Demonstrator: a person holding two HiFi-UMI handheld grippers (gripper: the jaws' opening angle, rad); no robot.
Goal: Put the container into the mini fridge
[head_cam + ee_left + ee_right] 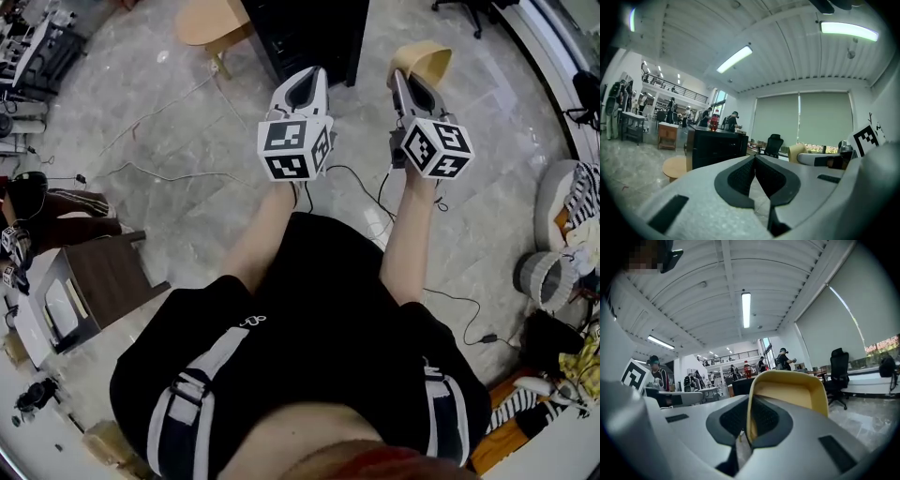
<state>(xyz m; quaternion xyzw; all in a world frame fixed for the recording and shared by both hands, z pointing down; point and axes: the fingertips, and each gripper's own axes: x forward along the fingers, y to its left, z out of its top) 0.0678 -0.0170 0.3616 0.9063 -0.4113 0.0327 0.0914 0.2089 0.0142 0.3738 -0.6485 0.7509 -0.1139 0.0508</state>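
My right gripper (pixel 406 77) is shut on the rim of a yellow container (pixel 423 59), held out in front of me above the floor. In the right gripper view the yellow container (pixel 791 391) stands up between the black pads, its open side facing the camera. My left gripper (pixel 305 86) is shut with nothing in it; in the left gripper view its black pads (pixel 740 178) meet at the tips. The black mini fridge (pixel 309 33) stands ahead of both grippers, its door closed. It shows in the left gripper view as a black cabinet (pixel 715 147).
A round wooden stool (pixel 211 23) stands left of the fridge. Cables (pixel 155 172) run over the marble floor. A brown box (pixel 89 291) sits at my left, bags and clutter (pixel 562 272) at my right. A black office chair (pixel 838 373) and desks stand farther off.
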